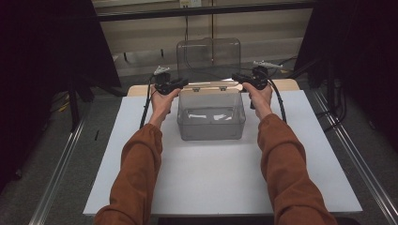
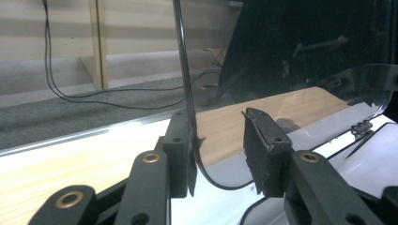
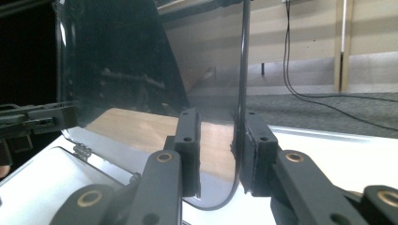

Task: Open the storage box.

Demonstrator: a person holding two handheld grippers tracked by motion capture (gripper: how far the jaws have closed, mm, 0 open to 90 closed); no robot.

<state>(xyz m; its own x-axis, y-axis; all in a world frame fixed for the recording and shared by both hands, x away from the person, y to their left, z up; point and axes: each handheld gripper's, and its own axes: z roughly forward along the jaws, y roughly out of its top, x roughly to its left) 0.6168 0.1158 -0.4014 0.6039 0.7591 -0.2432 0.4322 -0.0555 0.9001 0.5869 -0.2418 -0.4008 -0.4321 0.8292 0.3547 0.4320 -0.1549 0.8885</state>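
A: What is taking up most of the high view?

B: A white table [image 1: 225,178] is lying under everything, with a strip of wood [image 1: 141,89] showing at its far edge. A person is reaching in from the near side, both forearms in rust-coloured sleeves [image 1: 136,173].

A: And what is sitting on the table?

B: A clear plastic box [image 1: 211,123] is standing toward the far middle of it. Its clear lid [image 1: 209,58] is standing upright, hinged along the box's far rim. Some pale scraps are lying on the bottom of the box, too blurred to make out.

A: Where are the two grippers?

B: The left gripper [image 1: 180,84] is sitting at the lid's lower left corner and the right gripper [image 1: 238,78] at its lower right corner, both just above the box's far rim.

A: Is the left one clamping anything?

B: In the left gripper view, its jaws are standing apart on either side of the lid's edge [image 2: 185,70]. The edge is lying against the left jaw, while a clear gap is showing before the right one.

A: And the right one?

B: In the right gripper view, the lid's edge [image 3: 244,70] is running down between the jaws, touching the right jaw. The left jaw is standing off it, so the jaws are apart there too.
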